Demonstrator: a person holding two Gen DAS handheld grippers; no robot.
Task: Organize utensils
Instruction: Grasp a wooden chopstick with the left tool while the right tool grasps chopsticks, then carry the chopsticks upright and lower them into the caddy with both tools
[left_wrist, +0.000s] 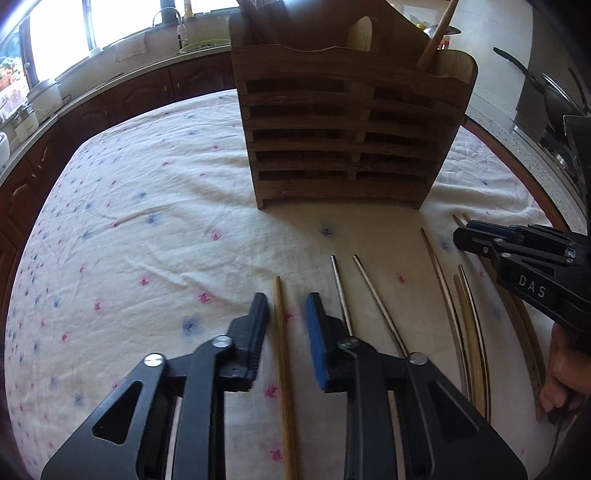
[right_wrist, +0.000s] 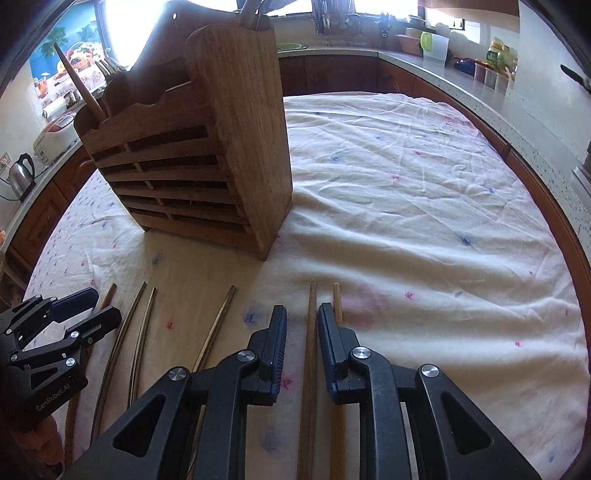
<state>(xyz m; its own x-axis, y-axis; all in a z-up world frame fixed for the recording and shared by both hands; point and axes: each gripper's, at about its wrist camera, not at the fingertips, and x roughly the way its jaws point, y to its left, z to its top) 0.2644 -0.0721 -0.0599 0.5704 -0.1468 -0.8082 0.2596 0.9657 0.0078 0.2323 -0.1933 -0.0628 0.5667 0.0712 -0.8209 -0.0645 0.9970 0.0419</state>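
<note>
Slender brown wooden chopstick (left_wrist: 282, 354) flat on cloth between parted fingers of left hand-held gripper (left_wrist: 286, 314).

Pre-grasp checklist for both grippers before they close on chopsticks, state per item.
1. Left gripper open: ok.
2. Wooden chopstick lies between the left fingers: ok.
3. Right gripper open: ok.
4. Dark chopstick between the right fingers: ok, but a lighter chopstick sits under the right-hand finger, may get caught.
5. Fingertips down at cloth level: cannot tell.
6. Wooden holder upright on the tablecloth, compartments open at the top: ok.
</note>
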